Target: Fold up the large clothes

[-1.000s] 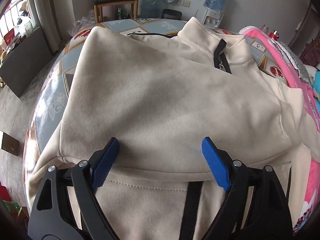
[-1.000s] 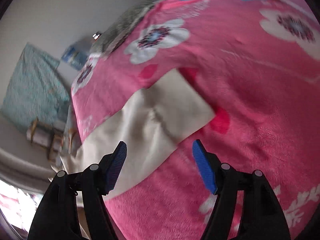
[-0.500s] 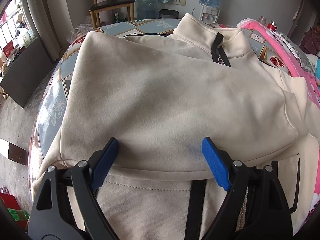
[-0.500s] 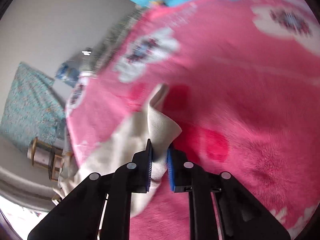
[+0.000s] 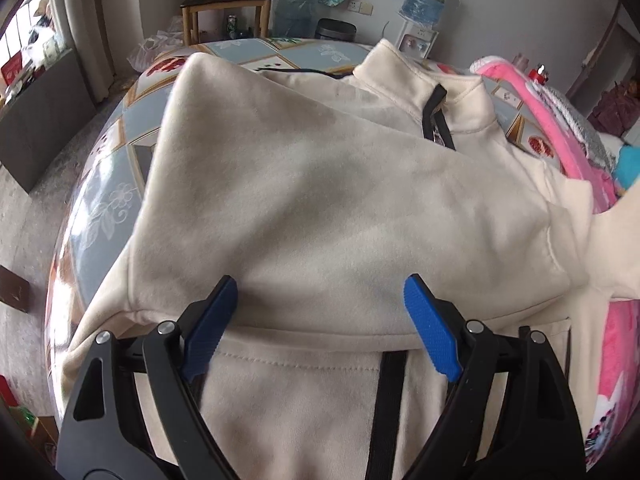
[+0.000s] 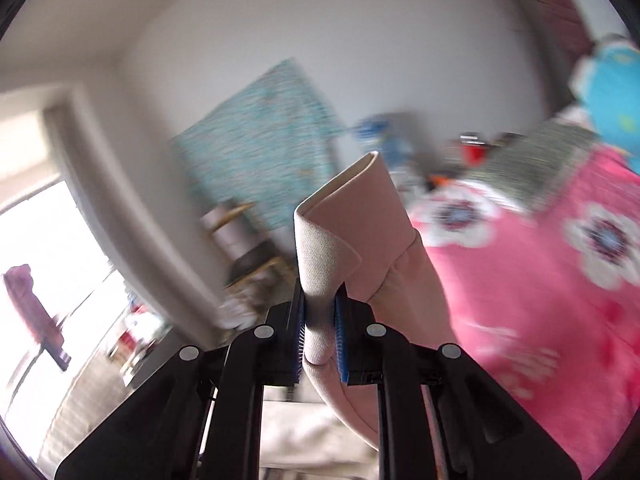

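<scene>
A cream zip-neck sweatshirt (image 5: 320, 200) lies spread on a round patterned table (image 5: 100, 200), its left sleeve folded across the chest. My left gripper (image 5: 320, 320) is open and empty, hovering just above the folded sleeve's lower edge near the hem. My right gripper (image 6: 320, 332) is shut on the cuff of the right sleeve (image 6: 352, 232) and holds it lifted in the air. The raised sleeve also shows at the right edge of the left wrist view (image 5: 616, 240).
A pink flowered blanket (image 6: 540, 280) lies to the right with a blue plush toy (image 6: 612, 84) on it. Behind the table stand a wooden chair (image 5: 228, 4), a water dispenser (image 5: 424, 4) and a black bin (image 5: 336, 30).
My right gripper closed on the sleeve cuff lying on the pink blanket and lifted it up, swinging toward the room. My left gripper stayed open over the sweatshirt.
</scene>
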A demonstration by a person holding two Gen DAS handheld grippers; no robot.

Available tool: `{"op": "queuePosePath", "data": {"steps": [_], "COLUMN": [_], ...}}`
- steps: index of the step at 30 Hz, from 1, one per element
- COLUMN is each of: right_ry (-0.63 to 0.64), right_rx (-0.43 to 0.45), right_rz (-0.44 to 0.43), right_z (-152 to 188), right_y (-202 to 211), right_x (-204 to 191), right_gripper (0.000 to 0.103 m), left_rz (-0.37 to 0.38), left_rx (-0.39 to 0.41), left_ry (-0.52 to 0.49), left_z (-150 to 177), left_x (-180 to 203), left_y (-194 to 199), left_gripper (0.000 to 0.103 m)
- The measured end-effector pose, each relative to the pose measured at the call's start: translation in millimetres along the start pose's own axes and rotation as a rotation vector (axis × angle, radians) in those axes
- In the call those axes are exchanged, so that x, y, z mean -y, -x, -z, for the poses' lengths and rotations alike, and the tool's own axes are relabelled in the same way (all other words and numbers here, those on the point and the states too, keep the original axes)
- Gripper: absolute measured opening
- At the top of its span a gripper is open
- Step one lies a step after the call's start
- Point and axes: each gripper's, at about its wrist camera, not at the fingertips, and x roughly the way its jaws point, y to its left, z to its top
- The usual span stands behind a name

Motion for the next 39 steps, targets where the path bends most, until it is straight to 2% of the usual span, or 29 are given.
{"op": "queuePosePath", "data": {"steps": [3,6,8,11,13,14,16,18,20,21,24,27,31,34,36,39], "right_ry": [0.087,0.152,0.208,0.345,0.417,0.453,0.504,0.485,0.442,0.419,0.349,0.278,0.18,0.095,0.012,-0.099], "right_rx": [-0.061,-0.167,-0.252,-0.46,-0.613,-0.675,-0.735,-0.737,-0.691,-0.656,-0.563,-0.513,-0.474,-0.483,-0.509,-0.551], "right_rz": [-0.093,-0.172,-0.201,-0.207,-0.197,-0.181,-0.145,-0.154,-0.148,-0.143,-0.074,0.015,0.11,0.164,0.154,0.155], "right_z": [16.1,58.3,98.6,186.3,245.1,268.4,297.7,298.3,286.6,274.1,233.6,202.0,172.8,169.1,167.9,167.5], "right_y": [-51.9,-108.4,-141.2,-199.3,-227.7,-239.0,-245.3,-235.2,-213.6,-203.4,-165.0,-146.2,-119.8,-124.4,-134.0,-162.3], "right_x": [-64.9,-117.4,-148.7,-183.6,-194.3,-194.7,-189.1,-173.9,-153.2,-138.9,-90.2,-36.8,30.5,69.5,92.9,121.7], "right_gripper": [0.013,0.013,0.014,0.019,0.035,0.036,0.036,0.039,0.051,0.055,0.056,0.056,0.056,0.056,0.056,0.056], "left_rz": [0.004,0.013,0.015,0.036,0.061,0.078,0.113,0.147,0.173,0.179,0.171,0.147,0.118,0.096,0.093,0.067], "left_rx": [0.032,0.057,0.084,0.121,0.137,0.142,0.153,0.163,0.162,0.151,0.118,0.071,-0.022,-0.039,-0.04,-0.028], "left_ry": [0.006,0.018,0.032,0.042,0.04,0.038,0.034,0.025,0.017,0.014,0.022,0.029,0.058,0.068,0.075,0.081], "left_z": [4.8,9.8,14.5,21.8,25.7,26.4,26.2,21.8,14.7,8.0,-13.8,-32.9,-55.4,-59.9,-59.9,-56.7], "left_x": [-13.0,-31.1,-46.0,-63.2,-69.4,-72.0,-74.1,-72.3,-68.0,-65.0,-61.6,-59.7,-61.1,-63.0,-63.1,-62.4], "left_y": [20.1,41.3,58.5,78.8,86.8,89.0,90.8,88.3,80.8,73.4,49.4,25.4,-10.2,-21.2,-23.2,-25.0], "left_gripper": [0.082,0.076,0.076,0.074,0.071,0.069,0.066,0.064,0.062,0.057,0.046,0.036,0.033,0.033,0.033,0.026]}}
